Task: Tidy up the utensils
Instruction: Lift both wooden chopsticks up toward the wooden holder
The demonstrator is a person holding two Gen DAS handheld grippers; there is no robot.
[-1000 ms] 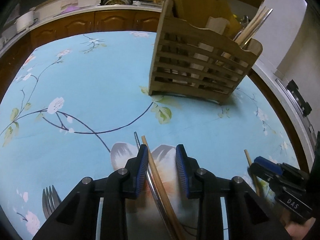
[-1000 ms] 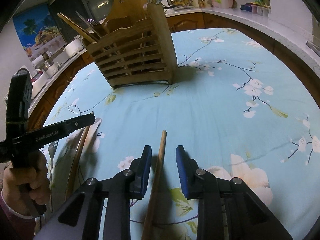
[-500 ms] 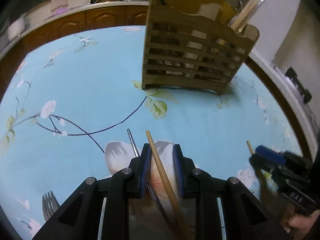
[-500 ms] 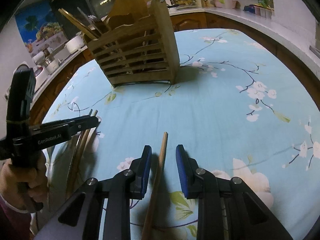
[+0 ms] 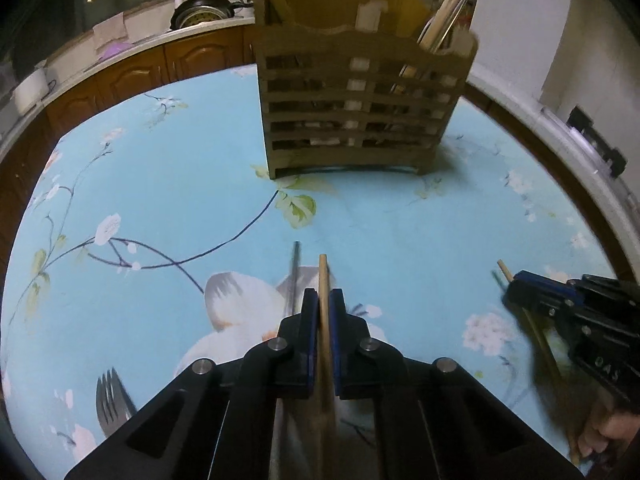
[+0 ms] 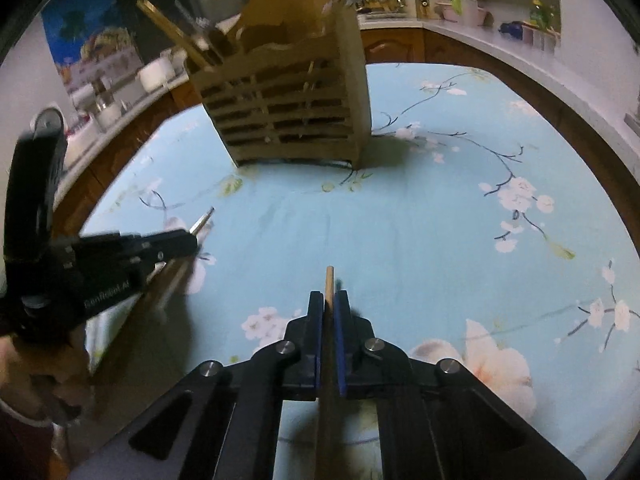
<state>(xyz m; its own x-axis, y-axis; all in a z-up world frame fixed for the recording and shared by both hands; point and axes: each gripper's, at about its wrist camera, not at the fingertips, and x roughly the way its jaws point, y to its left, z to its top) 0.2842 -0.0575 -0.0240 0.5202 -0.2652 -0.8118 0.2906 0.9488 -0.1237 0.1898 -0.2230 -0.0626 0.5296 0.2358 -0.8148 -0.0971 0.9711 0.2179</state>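
Observation:
My left gripper [image 5: 324, 294] is shut on a wooden chopstick [image 5: 323, 276] whose tip pokes out past the pads. A metal chopstick [image 5: 295, 268] lies just left of it on the cloth. My right gripper [image 6: 328, 296] is shut on another wooden chopstick [image 6: 329, 278]. The slatted wooden utensil holder [image 5: 352, 108] stands upright at the far middle of the table and holds several utensils; it also shows in the right wrist view [image 6: 288, 108]. Each gripper shows in the other's view: the right one [image 5: 516, 284], the left one [image 6: 188, 240].
A metal fork [image 5: 110, 400] lies on the blue floral tablecloth [image 5: 160, 184] near the left front. Wooden cabinets and a counter with a pan [image 5: 200, 10] run behind the table. A white counter edge [image 5: 560, 128] curves along the right.
Both grippers have closed on their wooden chopsticks, which lay between open jaws a second ago. Both views have swung to face the holder more squarely.

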